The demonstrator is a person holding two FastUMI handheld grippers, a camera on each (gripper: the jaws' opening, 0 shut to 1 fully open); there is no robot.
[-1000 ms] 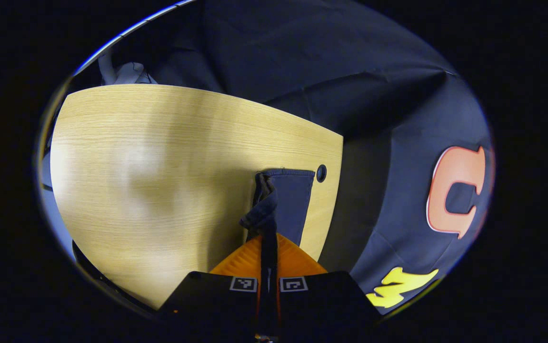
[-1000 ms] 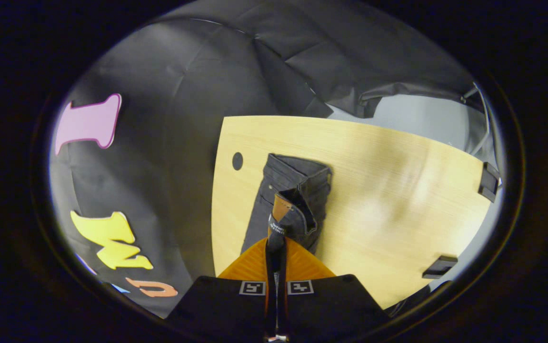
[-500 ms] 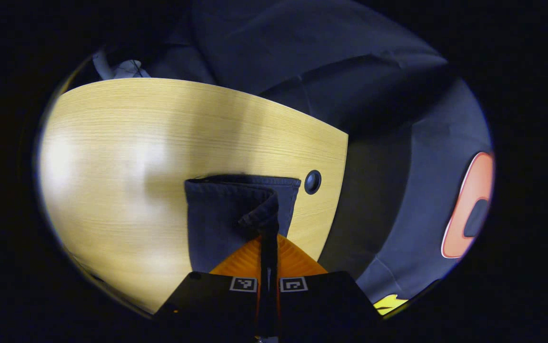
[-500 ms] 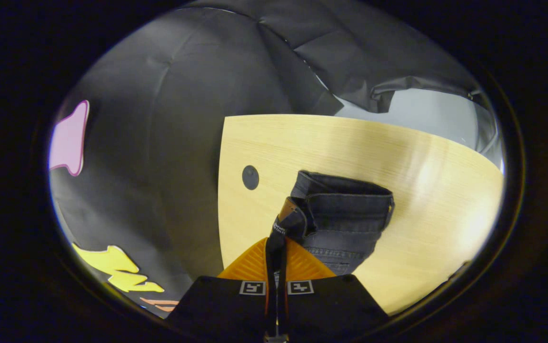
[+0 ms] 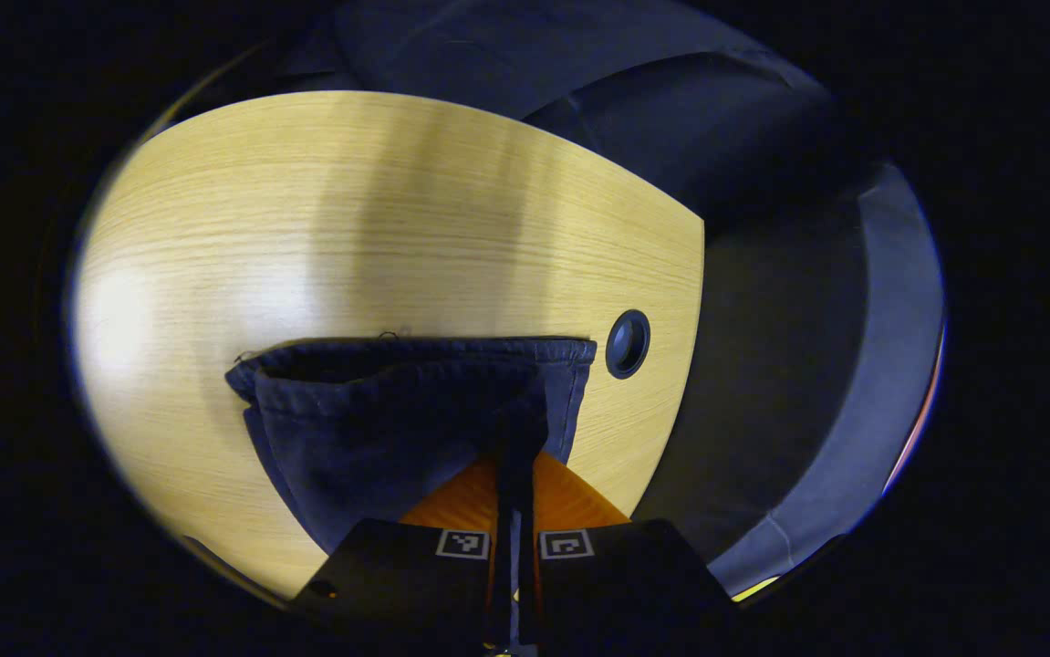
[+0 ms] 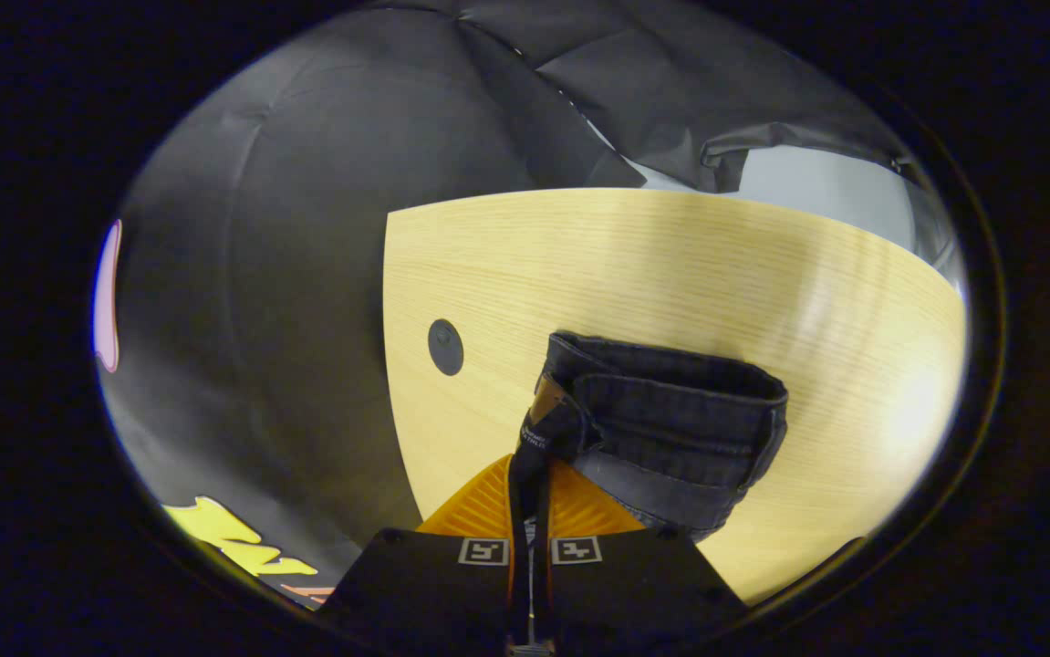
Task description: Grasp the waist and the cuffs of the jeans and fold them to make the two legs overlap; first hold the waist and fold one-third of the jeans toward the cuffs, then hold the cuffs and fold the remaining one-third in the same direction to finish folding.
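While the left gripper (image 5: 515, 461) pinches a cuff of the dark blue denim jeans (image 5: 397, 415), fabric lies on the pale wooden table (image 5: 306, 228). R gripper (image 6: 529, 474) clamps the waistband (image 6: 670, 411), both beside the table's round black grommet hole (image 6: 445, 347).

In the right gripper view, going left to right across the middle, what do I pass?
Black cloth wall → left edge of the wooden table → round dark hole in the tabletop → bunched jeans, pinched at their left end in the right gripper → bare tabletop.
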